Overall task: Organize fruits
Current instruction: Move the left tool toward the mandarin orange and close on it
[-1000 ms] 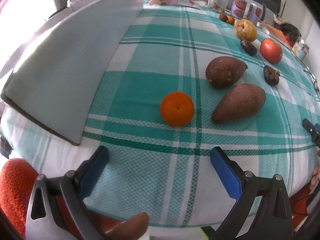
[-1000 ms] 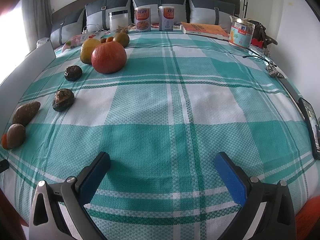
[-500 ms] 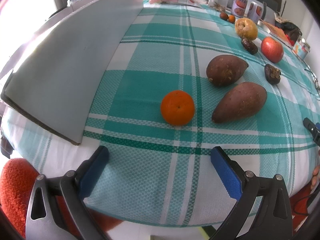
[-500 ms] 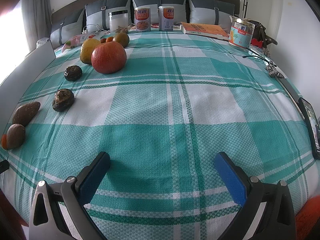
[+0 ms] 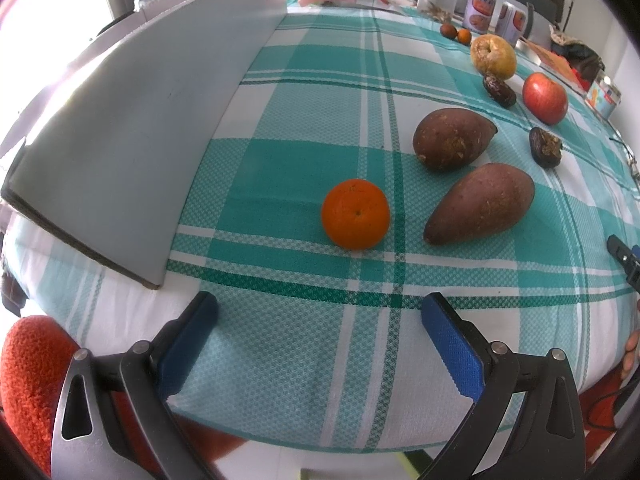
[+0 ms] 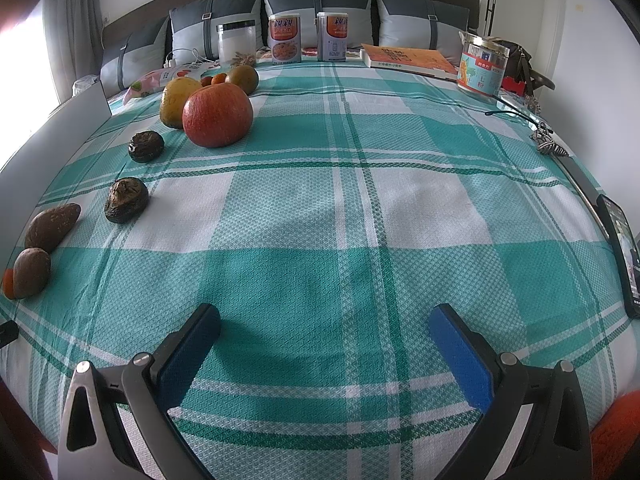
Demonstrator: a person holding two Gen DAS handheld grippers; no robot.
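The left gripper (image 5: 320, 334) is wide open w/ nothing between its blue pads, low over the near edge of the green checked cloth (image 5: 304, 168). Just ahead lies the orange (image 5: 355, 219), free to reach. To its right are two sweet potatoes (image 5: 480, 204), (image 5: 452, 138), near each other. A grey board (image 5: 132, 132) lies on the left. The right gripper (image 6: 324, 340) is also wide open and empty, over bare cloth. The red apple (image 6: 218, 114), yellow pear (image 6: 176, 100) and two dark dried fruits (image 6: 126, 199), (image 6: 146, 146) lie far left of it.
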